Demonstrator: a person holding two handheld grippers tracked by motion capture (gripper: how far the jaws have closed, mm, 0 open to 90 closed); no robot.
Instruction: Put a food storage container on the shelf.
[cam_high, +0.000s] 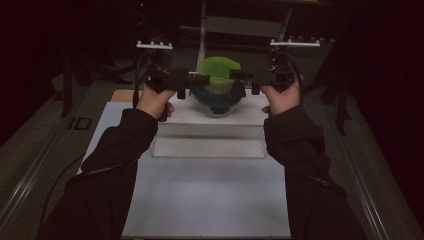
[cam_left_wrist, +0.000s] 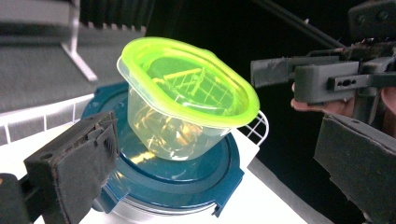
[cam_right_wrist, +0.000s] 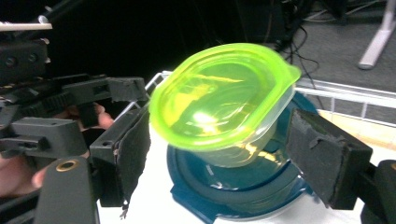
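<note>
Left gripper, high view: the left gripper (cam_high: 192, 80) was held level at the left of the stacked containers, jaws pointed inward toward them, the hand (cam_high: 152, 100) wrapped round its grip and the forearm raised from the bottom edge.
Right gripper, high view: the right gripper (cam_high: 240, 76) was held as a mirror of it at the right side, jaws pointed inward, carried by the other hand (cam_high: 281, 97).
Stack, high view: one green-lidded tub (cam_high: 219, 75) was seen on one blue-lidded bowl (cam_high: 218, 99), both on a white raised platform (cam_high: 180, 116) at the far part of the white table (cam_high: 210, 200).
Count, high view: two grippers, two hands, two containers, one platform were counted.
Left gripper view: its two jaws were spread wide, one pad (cam_left_wrist: 79, 163) low at the left and the other at the right edge; the tub (cam_left_wrist: 187, 100) was seen tilted between them, touched by neither, resting on the blue lid (cam_left_wrist: 187, 182). The other gripper (cam_left_wrist: 322, 77) was seen beyond at the upper right.
Right gripper view: its jaws were parted too, the pads (cam_right_wrist: 327, 156) kept clear of the tub (cam_right_wrist: 224, 100), which lay tilted between them on the blue lid (cam_right_wrist: 233, 193). The other gripper (cam_right_wrist: 70, 100) was seen at the left.
Wire rack: a white wire grid (cam_left_wrist: 259, 126) was seen behind the bowl.
</note>
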